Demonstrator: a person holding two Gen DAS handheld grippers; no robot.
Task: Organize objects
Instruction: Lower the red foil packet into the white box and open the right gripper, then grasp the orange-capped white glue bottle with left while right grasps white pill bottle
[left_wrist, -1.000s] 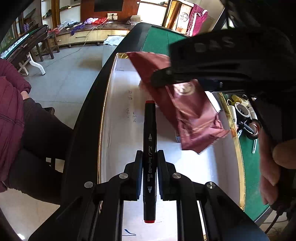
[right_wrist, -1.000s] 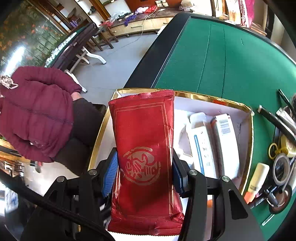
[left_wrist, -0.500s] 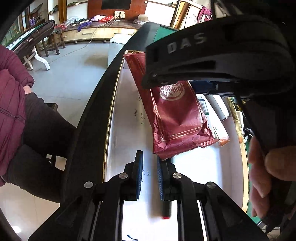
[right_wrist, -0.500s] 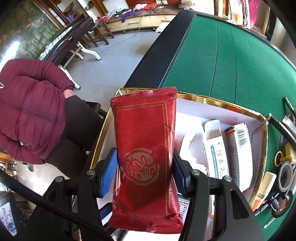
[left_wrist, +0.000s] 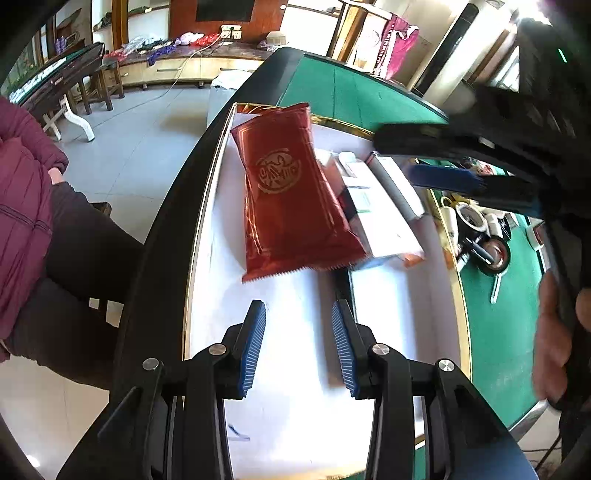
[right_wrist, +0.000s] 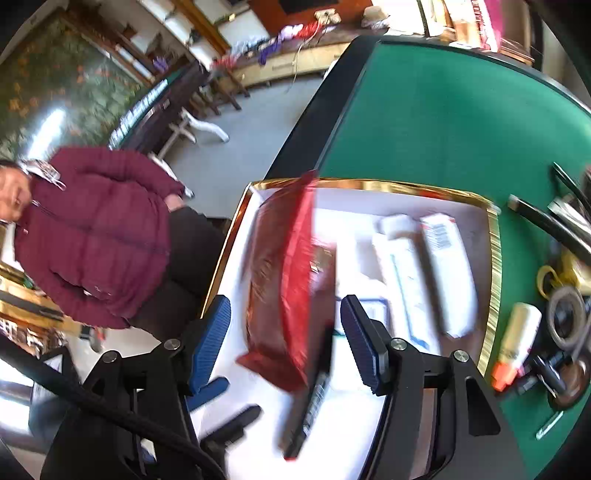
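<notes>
Left claw (left_wrist: 298, 341), nearest the lens in the left wrist view: jaws spread, having just been opening, nothing between the blue pads, only the white floor of the box below. Right claw (right_wrist: 286, 341), right wrist view: jaws spread, having just been opening; the red packet (right_wrist: 284, 291) shows in the gap between the pads, blurred, touching neither pad.

Landmark: the gold-rimmed box (left_wrist: 456, 295), lying on the green worktop (left_wrist: 354, 96).

Inside the box, near end: a black marker (right_wrist: 312, 398) lies on the white floor, just nearer than the packet's serrated end. Inside the box, middle to far end: the red packet (left_wrist: 291, 199), gold emblem up, its far end at the box's far rim. Beside the packet, within the box: white cartons (left_wrist: 380, 206), partly under the packet's edge.

Outside the box, on the worktop just past its right rim: rolls of tape (left_wrist: 480, 236), a white tube with an orange cap (right_wrist: 515, 343) and other small items, too blurred to name.

Beyond the box's left rim, off the worktop: a seated person in a maroon jacket (right_wrist: 96, 236).
</notes>
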